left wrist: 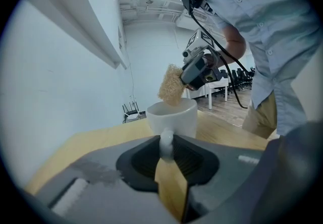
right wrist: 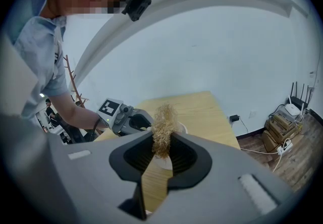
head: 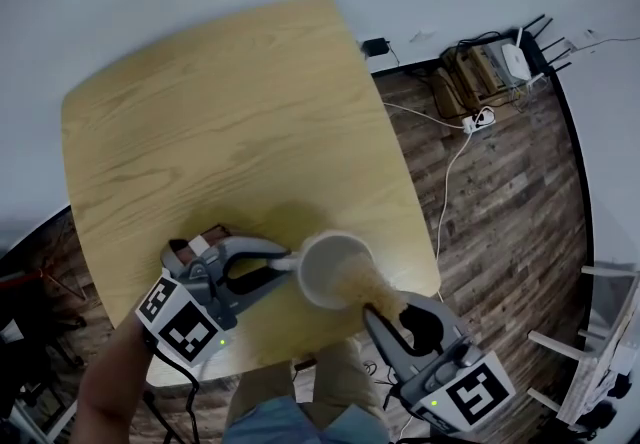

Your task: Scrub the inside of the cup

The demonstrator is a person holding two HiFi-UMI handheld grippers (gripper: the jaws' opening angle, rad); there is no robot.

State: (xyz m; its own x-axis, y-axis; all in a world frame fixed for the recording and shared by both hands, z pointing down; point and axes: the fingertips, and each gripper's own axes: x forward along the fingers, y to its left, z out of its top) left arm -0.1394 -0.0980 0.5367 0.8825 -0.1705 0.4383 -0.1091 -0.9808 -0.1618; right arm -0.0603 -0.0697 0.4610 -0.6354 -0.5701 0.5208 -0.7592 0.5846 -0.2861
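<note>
A white cup stands near the front right corner of the wooden table. My left gripper reaches in from the left and is shut on the cup's handle, which sits between its pads. My right gripper comes from the lower right, shut on a tan fibrous scrubber. The scrubber's free end hangs over the cup's rim at the near right side. From the left gripper view the scrubber dips just inside the cup. In the right gripper view the scrubber hides most of the cup.
The cup stands close to the table's front and right edges. Beyond the right edge is dark plank floor with a white cable and stacked boxes with a router by the wall. White furniture legs stand at the far right.
</note>
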